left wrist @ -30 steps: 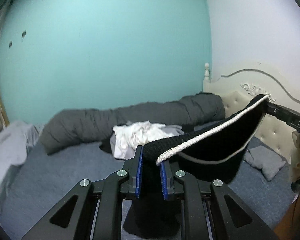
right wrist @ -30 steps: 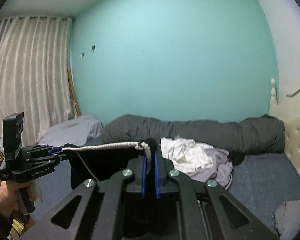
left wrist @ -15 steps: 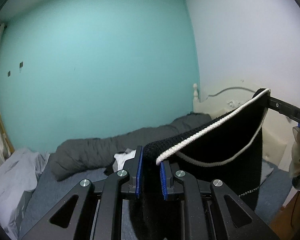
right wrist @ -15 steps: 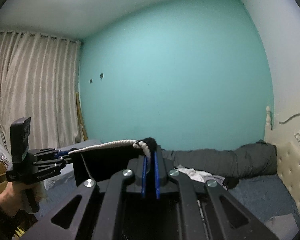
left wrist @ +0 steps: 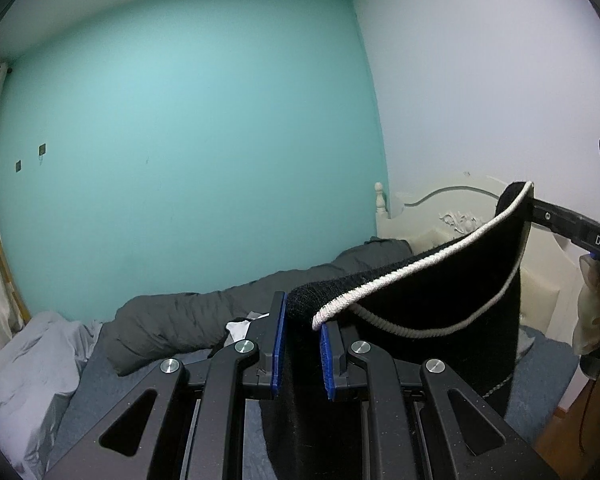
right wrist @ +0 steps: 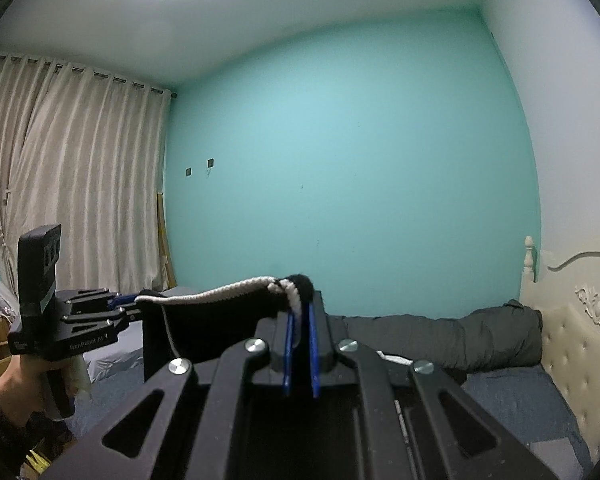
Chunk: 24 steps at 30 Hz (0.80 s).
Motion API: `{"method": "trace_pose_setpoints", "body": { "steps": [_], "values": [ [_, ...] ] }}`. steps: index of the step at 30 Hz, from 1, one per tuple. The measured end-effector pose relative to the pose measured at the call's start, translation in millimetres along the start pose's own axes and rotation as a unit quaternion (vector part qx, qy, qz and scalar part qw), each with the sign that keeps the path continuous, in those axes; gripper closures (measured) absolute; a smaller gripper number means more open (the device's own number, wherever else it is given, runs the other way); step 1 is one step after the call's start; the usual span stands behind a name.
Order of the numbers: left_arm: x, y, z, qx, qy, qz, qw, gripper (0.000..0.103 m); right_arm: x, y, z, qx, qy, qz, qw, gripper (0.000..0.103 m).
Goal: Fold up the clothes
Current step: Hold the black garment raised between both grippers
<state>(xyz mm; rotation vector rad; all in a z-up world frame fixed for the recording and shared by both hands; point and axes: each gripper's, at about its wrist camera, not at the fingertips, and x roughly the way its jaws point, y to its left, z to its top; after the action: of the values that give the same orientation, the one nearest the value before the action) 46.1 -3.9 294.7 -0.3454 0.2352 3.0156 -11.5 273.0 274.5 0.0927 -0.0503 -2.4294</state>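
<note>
The left gripper [left wrist: 302, 346] is clamped on one top corner of a black knit garment [left wrist: 440, 320], its blue pads [left wrist: 279, 344] pressing the dark fabric just under the white-trimmed edge [left wrist: 400, 276]. The right gripper [right wrist: 300, 354] pinches the other top corner, the trim bunched at its fingertips. Between the two, the trimmed edge runs nearly taut, and the body of the garment hangs free below it, held in the air above the bed [left wrist: 540, 352] rather than lying on it. By this reading the step in hand is the lift and spread: the piece is held up by two corners so it hangs flat before any fold is made. The next move seems to call for keeping both grips firm and the edge level while lowering the garment onto the bare blue part of the bed, in front of the rolled grey duvet [right wrist: 440, 340] and clear of the white clothes [left wrist: 240, 326] beside it. The garment's lower hem is mostly hidden behind the grippers.
</note>
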Motion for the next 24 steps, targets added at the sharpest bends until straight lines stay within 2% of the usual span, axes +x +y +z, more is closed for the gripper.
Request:
{"method": "trace_pose_setpoints", "body": {
  "steps": [6, 15, 20, 24],
  "values": [
    [-9.9, -13.9, -3.6, 0.013, -0.006, 0.001, 0.9999, 0.087, -19.7, 8.7, -5.3, 0.000, 0.002, 0.002, 1.000, 0.097],
    [-39.3, -23.4, 3.3, 0.027, -0.032, 0.008, 0.9991, 0.087, -49.6, 22.3, 8.9, -0.008, -0.027, 0.015, 0.999, 0.097],
    [-45.8, -26.9, 12.9, 0.028, -0.032, 0.000, 0.9991, 0.087, -51.3, 28.2, 15.2, -0.012, -0.032, 0.007, 0.999, 0.097],
    [-28.1, -22.5, 8.9, 0.020, -0.016, -0.003, 0.9997, 0.087, -38.3, 27.4, 14.5, -0.008, -0.021, -0.001, 1.000, 0.097]
  ]
}}
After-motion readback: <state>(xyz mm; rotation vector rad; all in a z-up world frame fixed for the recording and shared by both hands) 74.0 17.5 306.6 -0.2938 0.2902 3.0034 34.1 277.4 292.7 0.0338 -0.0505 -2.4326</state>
